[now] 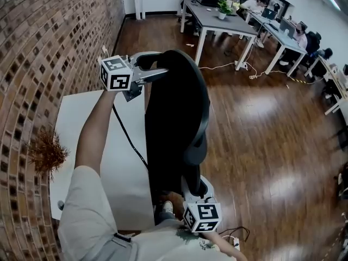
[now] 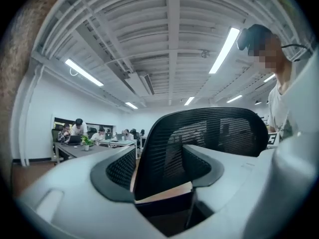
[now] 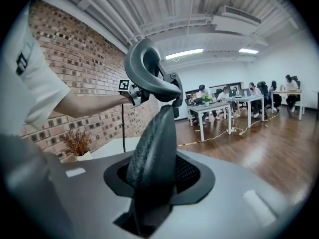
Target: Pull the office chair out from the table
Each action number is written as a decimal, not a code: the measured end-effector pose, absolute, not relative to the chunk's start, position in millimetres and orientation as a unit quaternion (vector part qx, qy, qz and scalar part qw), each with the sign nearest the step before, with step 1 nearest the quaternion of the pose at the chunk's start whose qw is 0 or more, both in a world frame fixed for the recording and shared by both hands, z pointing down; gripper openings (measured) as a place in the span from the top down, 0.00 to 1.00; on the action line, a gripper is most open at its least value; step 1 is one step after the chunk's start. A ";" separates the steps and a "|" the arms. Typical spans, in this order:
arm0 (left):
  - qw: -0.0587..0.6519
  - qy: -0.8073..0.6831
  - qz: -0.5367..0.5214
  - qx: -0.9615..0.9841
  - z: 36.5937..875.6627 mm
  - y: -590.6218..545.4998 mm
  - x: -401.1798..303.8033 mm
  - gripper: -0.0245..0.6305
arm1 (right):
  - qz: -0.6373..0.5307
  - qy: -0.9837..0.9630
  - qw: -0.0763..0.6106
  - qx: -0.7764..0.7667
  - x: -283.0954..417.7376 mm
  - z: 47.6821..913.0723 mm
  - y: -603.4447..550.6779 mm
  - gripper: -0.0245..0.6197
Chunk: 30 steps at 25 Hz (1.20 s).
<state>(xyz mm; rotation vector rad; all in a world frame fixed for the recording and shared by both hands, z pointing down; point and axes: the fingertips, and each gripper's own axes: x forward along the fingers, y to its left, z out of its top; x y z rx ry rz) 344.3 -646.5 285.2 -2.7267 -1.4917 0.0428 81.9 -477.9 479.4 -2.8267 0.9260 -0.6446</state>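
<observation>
Chair (image 1: 176,118) back stands edge-on between both jaws: right gripper (image 3: 157,183) pinches it low, left gripper (image 2: 159,168) gapes wide around its top.

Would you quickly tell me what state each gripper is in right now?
left gripper: open, jaws apart around the office chair backrest edge, not gripping it.
right gripper: shut on the office chair's backrest edge.

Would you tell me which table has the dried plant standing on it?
The white table along the brick wall, beside the office chair; the dried plant stands on it. The grey table farther off carries a green potted plant instead.
</observation>
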 end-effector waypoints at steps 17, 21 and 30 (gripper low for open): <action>0.031 -0.485 0.025 -0.873 276.9 -614.3 362.4 0.55 | -0.217 0.290 0.081 -0.929 85.5 483.5 -471.6 0.79; 0.038 -0.484 0.025 -0.874 275.8 -600.5 368.2 0.55 | -0.211 0.285 0.087 -0.931 88.8 481.9 -463.4 0.79; 0.033 -0.482 0.020 -0.875 276.2 -557.9 390.8 0.55 | -0.204 0.284 0.102 -0.931 106.0 481.5 -437.7 0.77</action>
